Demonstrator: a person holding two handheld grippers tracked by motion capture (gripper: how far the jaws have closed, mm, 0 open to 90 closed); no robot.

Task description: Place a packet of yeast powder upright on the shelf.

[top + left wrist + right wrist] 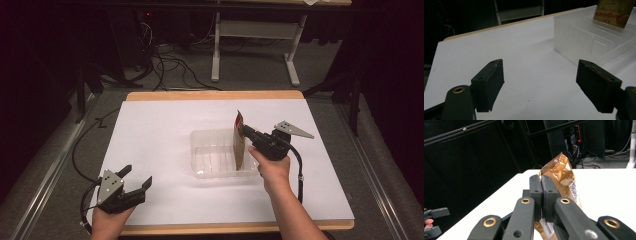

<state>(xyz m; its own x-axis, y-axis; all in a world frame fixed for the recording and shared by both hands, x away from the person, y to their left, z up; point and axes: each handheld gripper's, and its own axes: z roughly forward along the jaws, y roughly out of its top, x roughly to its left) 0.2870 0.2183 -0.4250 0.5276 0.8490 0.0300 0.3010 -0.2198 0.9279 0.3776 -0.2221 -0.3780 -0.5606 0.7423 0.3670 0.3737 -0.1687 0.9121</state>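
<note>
A gold-brown snack packet (pixel 239 142) hangs upright over the right end of a clear plastic tray (pixel 207 155) in the middle of the white table top. My right gripper (pixel 246 131) is shut on the packet's upper part; in the right gripper view the crinkled gold foil (pixel 560 173) sticks out past the closed jaws. My left gripper (pixel 134 177) rests near the table's front left corner, open and empty. The left gripper view shows its two pads (pixel 489 82) wide apart over bare table, with the tray (pixel 584 40) and the packet's lower end (pixel 614 12) ahead at the right.
The white sheet (pixel 160 130) lies on a wooden table (pixel 215 95). Beyond the far edge are a grey frame stand (pixel 255 45) and floor cables (pixel 170 65). A black cable (pixel 299 170) trails from the right gripper. Dark surroundings flank both sides.
</note>
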